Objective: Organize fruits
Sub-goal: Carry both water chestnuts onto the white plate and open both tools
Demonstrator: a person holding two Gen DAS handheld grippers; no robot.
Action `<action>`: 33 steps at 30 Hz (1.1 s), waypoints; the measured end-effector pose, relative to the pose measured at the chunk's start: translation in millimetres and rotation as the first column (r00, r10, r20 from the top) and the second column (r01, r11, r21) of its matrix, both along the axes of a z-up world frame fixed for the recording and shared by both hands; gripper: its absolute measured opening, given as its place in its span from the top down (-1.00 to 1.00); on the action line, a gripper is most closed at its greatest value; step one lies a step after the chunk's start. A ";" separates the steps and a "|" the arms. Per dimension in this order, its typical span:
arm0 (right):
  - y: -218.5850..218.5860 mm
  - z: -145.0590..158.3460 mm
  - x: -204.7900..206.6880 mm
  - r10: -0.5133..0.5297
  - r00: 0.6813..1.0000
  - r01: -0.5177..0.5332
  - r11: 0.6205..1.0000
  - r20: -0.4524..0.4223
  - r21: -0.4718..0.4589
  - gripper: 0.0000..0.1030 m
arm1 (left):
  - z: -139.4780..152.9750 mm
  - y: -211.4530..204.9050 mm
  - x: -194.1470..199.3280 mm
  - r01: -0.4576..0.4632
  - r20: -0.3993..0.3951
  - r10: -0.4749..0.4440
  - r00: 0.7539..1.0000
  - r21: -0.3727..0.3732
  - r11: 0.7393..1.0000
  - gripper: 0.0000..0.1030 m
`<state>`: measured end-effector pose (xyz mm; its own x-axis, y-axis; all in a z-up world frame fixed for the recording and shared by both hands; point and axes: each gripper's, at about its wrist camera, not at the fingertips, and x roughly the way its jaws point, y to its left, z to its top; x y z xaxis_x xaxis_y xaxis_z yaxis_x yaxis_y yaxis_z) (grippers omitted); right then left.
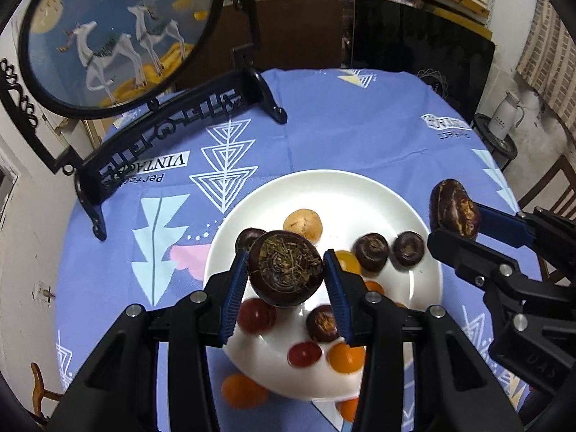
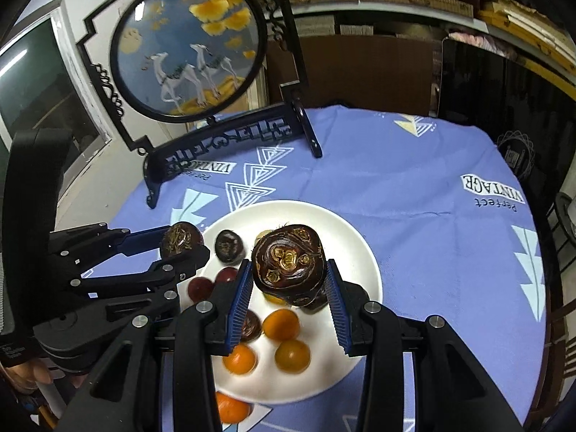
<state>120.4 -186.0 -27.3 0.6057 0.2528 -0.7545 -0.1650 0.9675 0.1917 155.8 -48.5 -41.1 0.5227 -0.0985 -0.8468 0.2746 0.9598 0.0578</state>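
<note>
A white plate (image 1: pixel 360 194) (image 2: pixel 356 248) on the blue cloth holds several dark water chestnuts, orange and red cherry tomatoes, and a tan round fruit (image 1: pixel 302 224). My left gripper (image 1: pixel 286 270) is shut on a dark water chestnut (image 1: pixel 286 268) above the plate's near left side; it also shows in the right wrist view (image 2: pixel 181 239). My right gripper (image 2: pixel 289 277) is shut on another dark water chestnut (image 2: pixel 288 262) above the plate's middle; the left wrist view shows it (image 1: pixel 454 208) over the plate's right rim.
A black ornamental stand (image 1: pixel 158 136) with a round painted deer screen (image 1: pixel 118 32) stands at the back left of the table. Orange tomatoes (image 1: pixel 243 390) (image 2: pixel 230 408) lie on the cloth just off the plate's near edge. A white kettle (image 1: pixel 505 117) sits beyond the table at right.
</note>
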 end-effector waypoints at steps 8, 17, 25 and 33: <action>-0.3 -29.5 36.4 -0.009 0.998 0.009 1.000 -0.062 0.005 0.20 | -29.1 1.4 38.8 -0.031 -0.051 0.031 0.998 -0.004 1.000 0.19; -4.5 -46.9 58.5 -0.015 0.996 0.016 1.000 -0.093 0.011 0.20 | -42.6 -3.3 50.2 -0.020 -0.059 0.022 0.998 0.029 0.999 0.19; -1.7 -52.2 65.7 -0.003 0.994 0.004 1.000 -0.109 0.006 0.20 | -46.6 -7.5 51.2 -0.003 -0.054 0.006 0.999 0.053 0.999 0.19; 1.7 -50.1 70.6 -0.006 0.994 0.005 1.000 -0.106 -0.012 -0.08 | -45.9 -7.3 49.1 -0.006 -0.041 0.010 0.999 0.086 0.996 -0.23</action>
